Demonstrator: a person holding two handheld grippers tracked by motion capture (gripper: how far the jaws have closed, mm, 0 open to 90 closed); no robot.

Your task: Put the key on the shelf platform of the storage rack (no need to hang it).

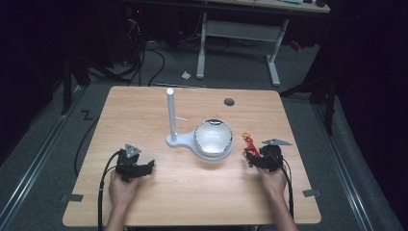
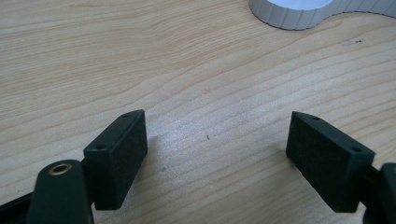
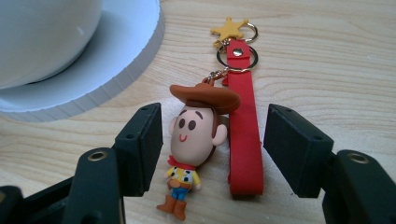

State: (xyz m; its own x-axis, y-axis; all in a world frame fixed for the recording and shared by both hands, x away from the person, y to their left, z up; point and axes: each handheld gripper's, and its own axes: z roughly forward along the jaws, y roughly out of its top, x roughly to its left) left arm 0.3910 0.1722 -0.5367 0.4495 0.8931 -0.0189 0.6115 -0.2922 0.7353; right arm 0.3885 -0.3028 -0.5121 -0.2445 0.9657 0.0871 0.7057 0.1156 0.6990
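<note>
- The cowboy keychain [image 3: 205, 140] is seen lying on the surface [image 1: 192, 192], between the spread jaws of the right hand-held gripper [image 3: 212, 149].
- The left hand-held gripper [image 2: 215, 149] is held wide over bare wood.

The left gripper [image 1: 136, 166] was matte black, topped by a grey three-cornered plate, and a black cable trailed from it along the forearm. Its two jaws were flat rectangular blocks with small screw holes along their upper faces, and a brass-ringed hole sat in the arm behind one. The right gripper [image 1: 263, 157] had the same black build, grey plate and black cable. Both forearms were bare, with no sleeves.
</note>
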